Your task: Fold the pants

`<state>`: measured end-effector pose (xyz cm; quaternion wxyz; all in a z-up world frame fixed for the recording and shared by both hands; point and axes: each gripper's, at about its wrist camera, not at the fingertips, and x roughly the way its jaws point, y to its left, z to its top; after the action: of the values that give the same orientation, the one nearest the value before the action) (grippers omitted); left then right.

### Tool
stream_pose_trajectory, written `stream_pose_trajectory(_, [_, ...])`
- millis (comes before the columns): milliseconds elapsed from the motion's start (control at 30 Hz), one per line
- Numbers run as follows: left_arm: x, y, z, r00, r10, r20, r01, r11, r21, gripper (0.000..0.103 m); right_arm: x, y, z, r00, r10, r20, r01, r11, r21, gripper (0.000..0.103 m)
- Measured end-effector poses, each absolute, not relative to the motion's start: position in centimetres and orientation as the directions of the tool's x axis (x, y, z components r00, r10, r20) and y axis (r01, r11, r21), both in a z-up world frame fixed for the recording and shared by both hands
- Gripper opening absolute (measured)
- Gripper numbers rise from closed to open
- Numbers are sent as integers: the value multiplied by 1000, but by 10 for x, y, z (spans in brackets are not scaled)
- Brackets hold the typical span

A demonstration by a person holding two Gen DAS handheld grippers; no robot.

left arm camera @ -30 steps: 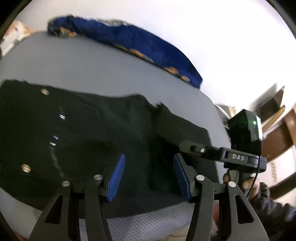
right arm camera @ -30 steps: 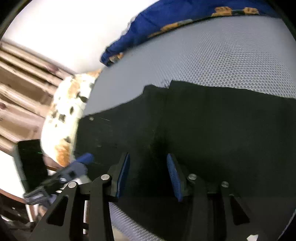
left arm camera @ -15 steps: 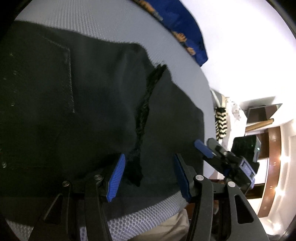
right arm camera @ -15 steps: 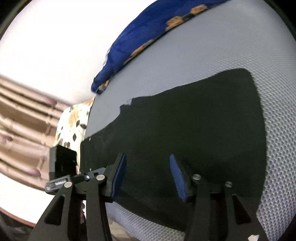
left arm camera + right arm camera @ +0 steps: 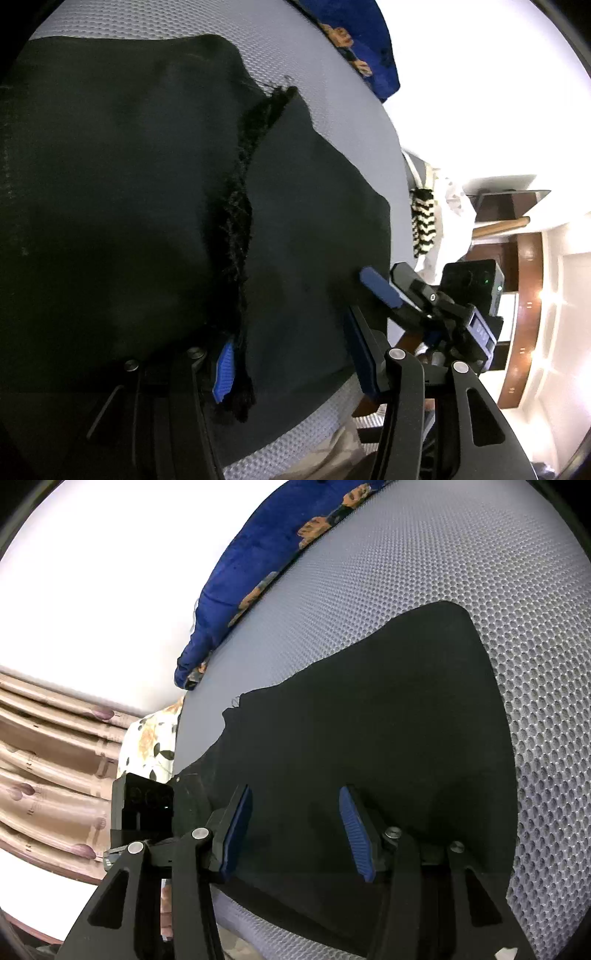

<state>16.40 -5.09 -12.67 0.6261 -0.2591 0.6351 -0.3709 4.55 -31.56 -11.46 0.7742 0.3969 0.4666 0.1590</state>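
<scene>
Both grippers' jaws wide (nothing gripped) over the black pants [image 5: 369, 746]

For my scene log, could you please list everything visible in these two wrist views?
Pants: one, black, flat on the mattress, frayed hem across the top layer.
Mesh mattress: one, grey, under the pants.
Blanket: one, blue with orange print, along the far edge.
Floral pillow: one, cream, beside the mattress.
Curtain: one, tan, pleated.
Striped cloth: one, black-and-white, off the mattress edge.
Left gripper: black, blue pads, open over the hem.
Right gripper: same, open over the pants.
</scene>
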Motion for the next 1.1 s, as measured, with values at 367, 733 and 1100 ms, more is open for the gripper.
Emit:
stream_pose_trajectory(367, [141,-48,-100,14,-743,-669,242,652,-719,7,45,-316,-114,518,590,-619,141,655,743,48])
stream_pose_trajectory(733, [139,-23,-123,10,-690,-724,199,711,-675,12,50,-296,-113,487,488,-725,108,789,604,46])
stream_pose_trajectory(1100, [103,-41,-68,354,-439,-826,460,851,-256,34,83,-304,-95,524,185,-831,101,956,276,46])
